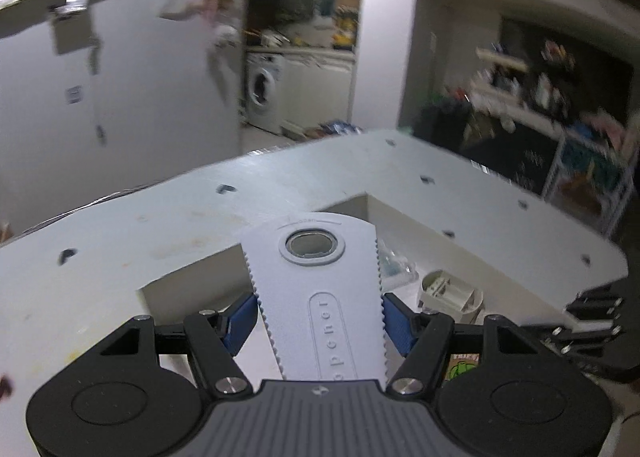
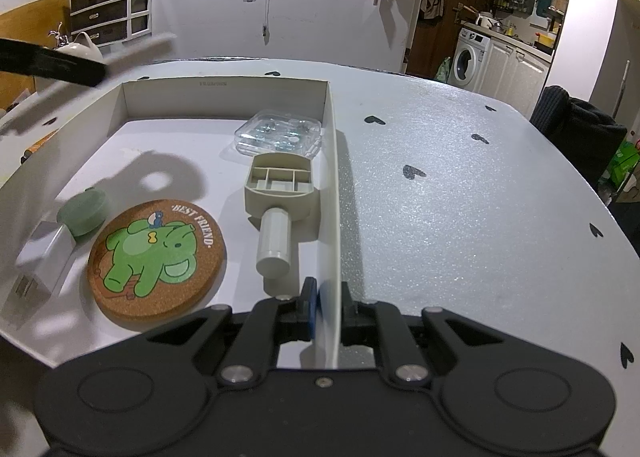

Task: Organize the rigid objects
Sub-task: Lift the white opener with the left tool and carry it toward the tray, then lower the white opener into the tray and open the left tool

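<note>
In my left wrist view, my left gripper (image 1: 318, 317) clamps a grey jar opener (image 1: 316, 281) by its toothed edges, above the white box (image 1: 256, 257).

In my right wrist view, my right gripper (image 2: 326, 313) pinches the box's side wall (image 2: 334, 193). Inside lie a cork coaster (image 2: 158, 257), a beige scoop-like tool (image 2: 278, 193) and a clear plastic case (image 2: 280, 131).
</note>
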